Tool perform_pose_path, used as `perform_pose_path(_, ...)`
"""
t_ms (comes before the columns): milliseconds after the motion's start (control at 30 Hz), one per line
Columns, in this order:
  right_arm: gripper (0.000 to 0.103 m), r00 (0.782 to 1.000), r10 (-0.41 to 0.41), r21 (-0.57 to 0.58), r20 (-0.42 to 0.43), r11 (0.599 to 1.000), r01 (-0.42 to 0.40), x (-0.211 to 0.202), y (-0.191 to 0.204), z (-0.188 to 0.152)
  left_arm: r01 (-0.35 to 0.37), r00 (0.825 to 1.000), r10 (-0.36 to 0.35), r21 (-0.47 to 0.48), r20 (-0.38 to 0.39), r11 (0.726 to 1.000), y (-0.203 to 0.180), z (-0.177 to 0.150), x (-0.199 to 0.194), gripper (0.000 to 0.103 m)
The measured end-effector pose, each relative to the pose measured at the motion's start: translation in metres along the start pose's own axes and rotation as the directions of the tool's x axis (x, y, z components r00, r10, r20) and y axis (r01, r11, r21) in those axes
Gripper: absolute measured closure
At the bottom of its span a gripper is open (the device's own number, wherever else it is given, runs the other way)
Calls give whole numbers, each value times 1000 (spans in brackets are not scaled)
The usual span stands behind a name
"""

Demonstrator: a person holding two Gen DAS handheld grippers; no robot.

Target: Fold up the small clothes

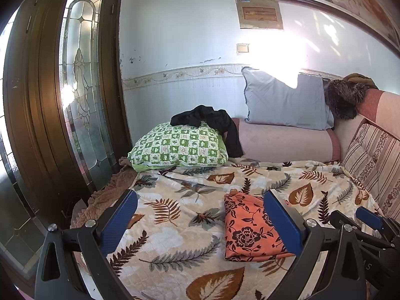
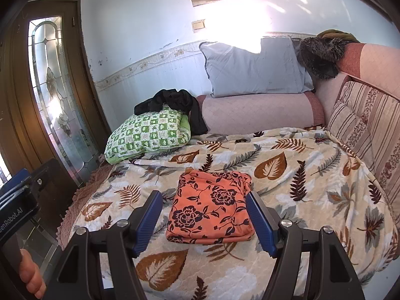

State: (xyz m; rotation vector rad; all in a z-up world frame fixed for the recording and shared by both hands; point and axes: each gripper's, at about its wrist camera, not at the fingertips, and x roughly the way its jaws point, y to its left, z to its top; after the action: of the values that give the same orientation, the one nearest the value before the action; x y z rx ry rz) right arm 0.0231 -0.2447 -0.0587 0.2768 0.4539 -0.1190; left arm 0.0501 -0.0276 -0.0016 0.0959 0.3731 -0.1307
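An orange garment with a dark flower print (image 2: 211, 206) lies folded into a neat rectangle on the leaf-patterned blanket (image 2: 300, 175). It also shows in the left wrist view (image 1: 246, 227). My right gripper (image 2: 203, 221) is open and empty, held just above and in front of the garment, its blue pads on either side of it. My left gripper (image 1: 200, 221) is open and empty, to the left of the garment. The right gripper's blue pad shows at the right edge of the left wrist view (image 1: 368, 216). A black garment (image 2: 172, 103) lies crumpled on a green checked pillow (image 2: 147, 132).
A pale blue pillow (image 2: 255, 67) leans on the sofa's pink arm (image 2: 257, 112). A striped cushion (image 2: 350, 125) lines the back on the right. A dark furry item (image 2: 321, 52) sits at the corner. A wooden door with leaded glass (image 1: 77, 87) stands left of the sofa.
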Motion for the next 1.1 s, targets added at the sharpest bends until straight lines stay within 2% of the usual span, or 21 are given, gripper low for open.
perform_pose_path(467,30,1000,-19,4,20,1000,19,2,0,4,35,999,-35,3,-3,999,3,3,2,2)
perform_pose_path(1100,30,1000,-11,-64,20,998,12,14,25,2,44,999,-44,-23,0,999,18,-1,4,2)
